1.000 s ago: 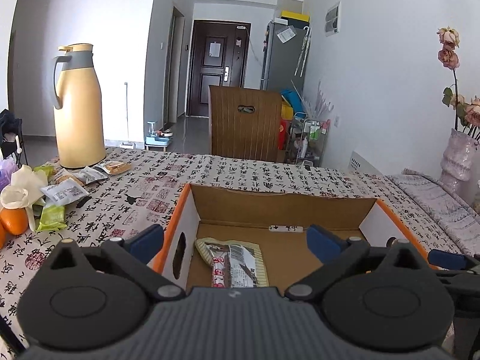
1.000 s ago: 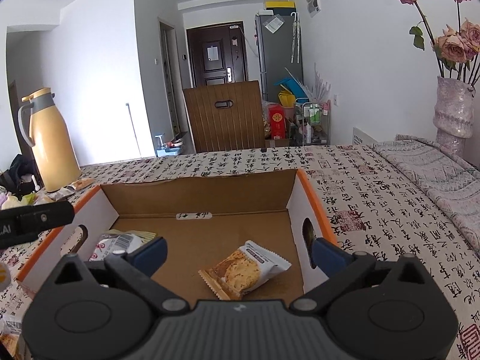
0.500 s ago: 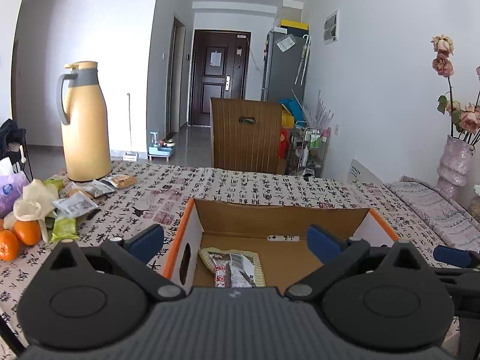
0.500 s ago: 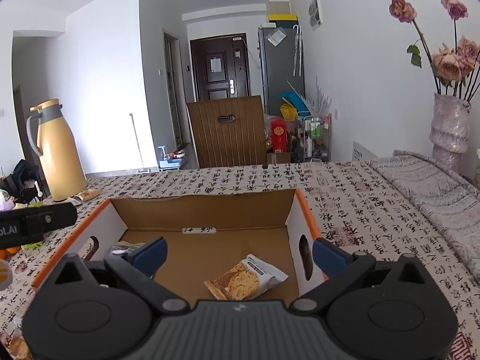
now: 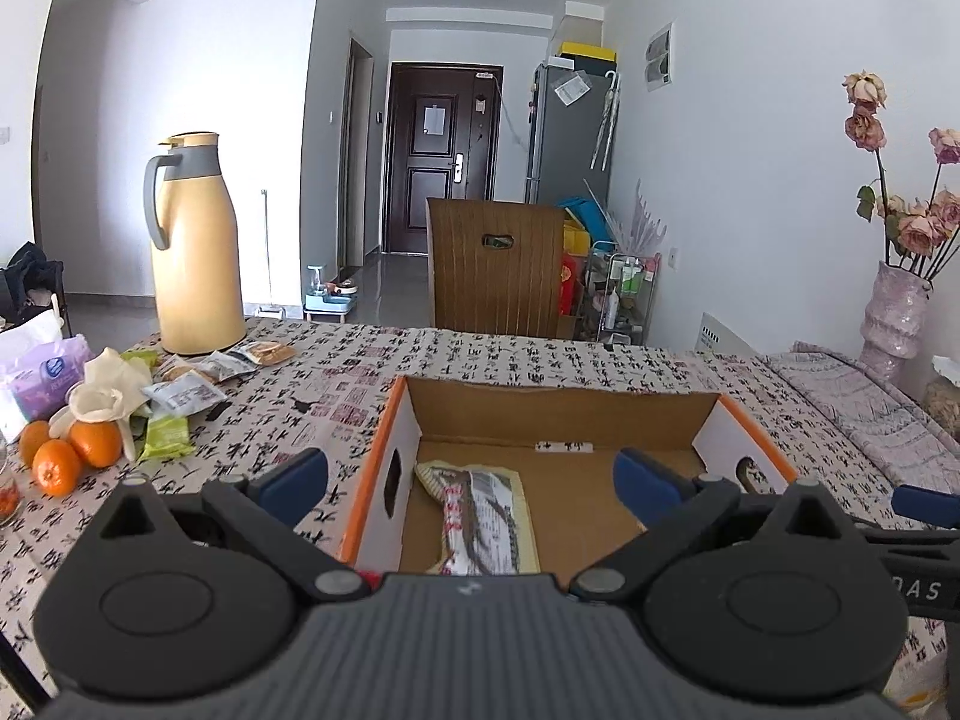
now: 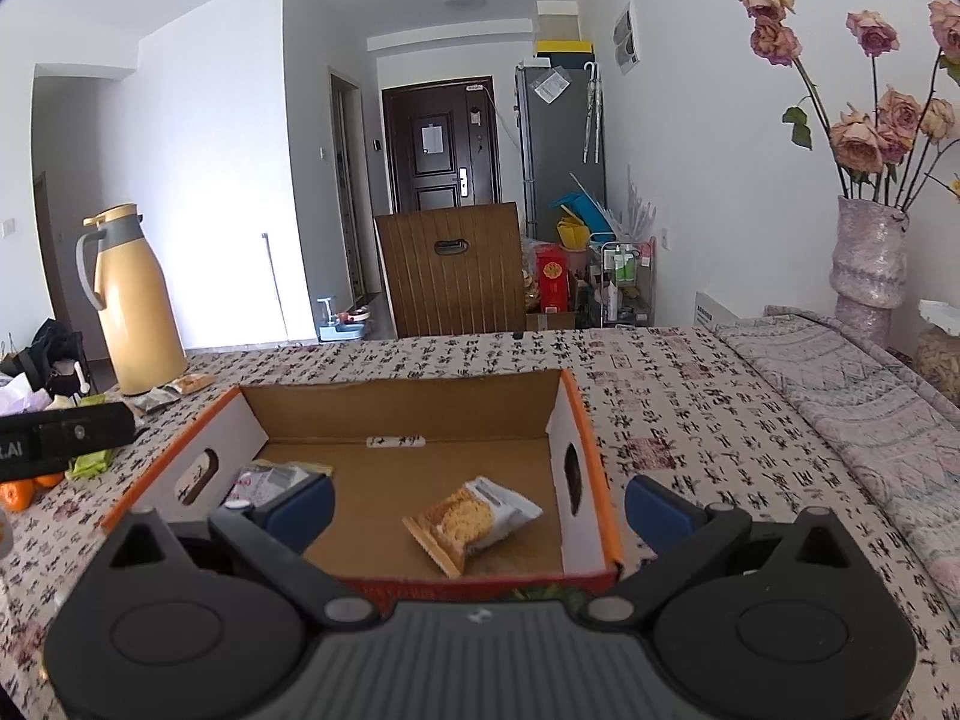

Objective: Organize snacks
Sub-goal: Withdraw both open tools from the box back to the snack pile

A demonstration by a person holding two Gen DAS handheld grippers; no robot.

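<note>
The cardboard box (image 6: 408, 420) on the counter (image 6: 690, 414) already holds a biscuit packet (image 6: 471, 519) and a flat snack pouch (image 5: 480, 510), both tools, left (image 5: 471, 477) and right (image 6: 480, 507), hover wide and empty, so fetching the loose packets (image 5: 186, 393) near the thermos jug (image 5: 192, 246) seems next.

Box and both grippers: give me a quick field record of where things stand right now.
box: open cardboard box on the table
in box: cookie pack near the right wall; striped packet by the left wall
loose snacks: packets on the cloth beside the thermos
left gripper: open, empty
right gripper: open, empty
</note>
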